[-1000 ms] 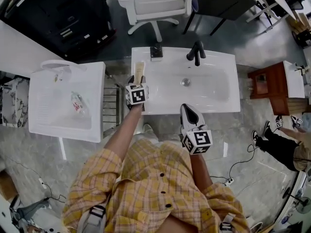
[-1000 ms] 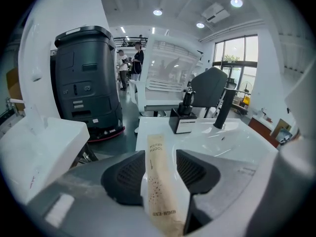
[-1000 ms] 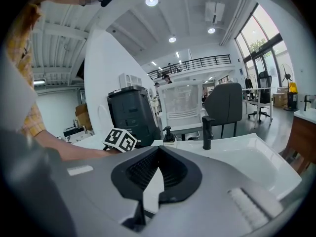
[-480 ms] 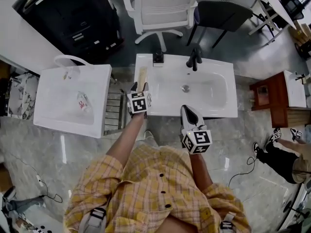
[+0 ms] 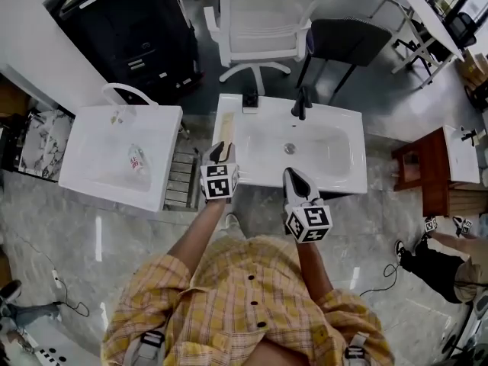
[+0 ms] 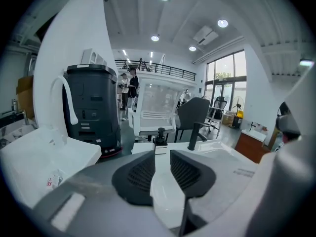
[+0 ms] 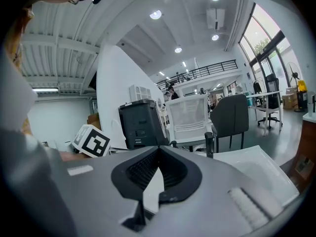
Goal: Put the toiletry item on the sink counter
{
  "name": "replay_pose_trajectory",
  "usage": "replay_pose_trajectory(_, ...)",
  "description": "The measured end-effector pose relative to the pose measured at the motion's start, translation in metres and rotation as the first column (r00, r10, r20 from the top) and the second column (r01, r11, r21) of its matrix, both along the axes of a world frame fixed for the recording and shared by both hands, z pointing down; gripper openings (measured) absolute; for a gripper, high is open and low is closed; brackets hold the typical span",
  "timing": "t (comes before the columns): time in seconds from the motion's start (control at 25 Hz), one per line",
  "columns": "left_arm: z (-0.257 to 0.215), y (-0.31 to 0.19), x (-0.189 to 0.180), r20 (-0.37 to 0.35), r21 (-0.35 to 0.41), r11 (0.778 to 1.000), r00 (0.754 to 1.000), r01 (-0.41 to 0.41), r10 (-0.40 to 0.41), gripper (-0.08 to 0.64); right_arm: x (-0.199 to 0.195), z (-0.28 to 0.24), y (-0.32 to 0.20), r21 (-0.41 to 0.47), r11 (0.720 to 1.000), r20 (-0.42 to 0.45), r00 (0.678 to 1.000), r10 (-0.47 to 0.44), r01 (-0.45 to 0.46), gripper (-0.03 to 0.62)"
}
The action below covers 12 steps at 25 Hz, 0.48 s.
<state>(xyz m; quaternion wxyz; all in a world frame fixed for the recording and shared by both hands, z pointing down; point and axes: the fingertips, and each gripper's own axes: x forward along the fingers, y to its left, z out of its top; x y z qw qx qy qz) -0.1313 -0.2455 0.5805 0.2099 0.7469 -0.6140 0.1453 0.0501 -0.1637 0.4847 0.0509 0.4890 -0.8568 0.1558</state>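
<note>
L gripper [image 6: 162, 158]: your jaws stand narrowly apart, nothing between the pads; only white counter shows through the gap.
R gripper [image 7: 158, 151]: your jaws are closed tip to tip, empty.

Toiletry tube [image 5: 222, 133]: beige, lies flat on the left rim of the sink counter [image 5: 335, 180], long axis running front to back. Your L gripper sits at the counter's front-left corner, just behind the tube's near end. Head view is too small here to tell whether the jaw tips touch the tube; prob. just apart.

Your R gripper hangs at the counter's front edge, approx. mid-width, tips just over the rim and well apart from the tube.

Other items, ref. counter:
- soap dispenser [image 5: 249, 101], back rim, left side, beyond the tube.
- black faucet [image 5: 300, 104], back rim, centre.
- second white basin [image 5: 91, 166], left of the counter, w/ a small packet [image 5: 137, 160] lying in it.
- white office chair [image 5: 263, 25] and dark chair [image 5: 347, 40], behind the counter.
</note>
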Motion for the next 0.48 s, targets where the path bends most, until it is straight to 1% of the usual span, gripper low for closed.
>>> replay_pose_trajectory(0.12, -0.018, 0.017, 0.001, -0.007, 0.033, 0.999, 1.000, 0.006, -0.006, 0.073, -0.003, -0.007, 0.003, 0.016, 1.000, 0.006, 1.000, -0.017, 0.017, -0.002)
replay_pose_trajectory(0.28, -0.043, 0.035, -0.006, -0.006, 0.086, 0.995, 0.999, 0.048, -0.048, 0.021, -0.009, -0.013, 0.006, 0.028, 0.999, 0.010, 0.999, -0.047, 0.046, -0.002)
replay_pose_trajectory(0.4, -0.055, 0.049, -0.008, -0.006, 0.109, 0.992, 0.998, 0.063, -0.062, 0.000, -0.013, -0.015, 0.010, 0.032, 0.998, 0.011, 0.998, -0.059, 0.059, -0.002)
replay_pose_trajectory(0.48, -0.062, 0.057, -0.008, -0.013, 0.129, 0.990, 0.998, 0.060, -0.059, 0.000, -0.014, -0.016, 0.012, 0.035, 0.997, 0.012, 0.998, -0.062, 0.062, -0.002)
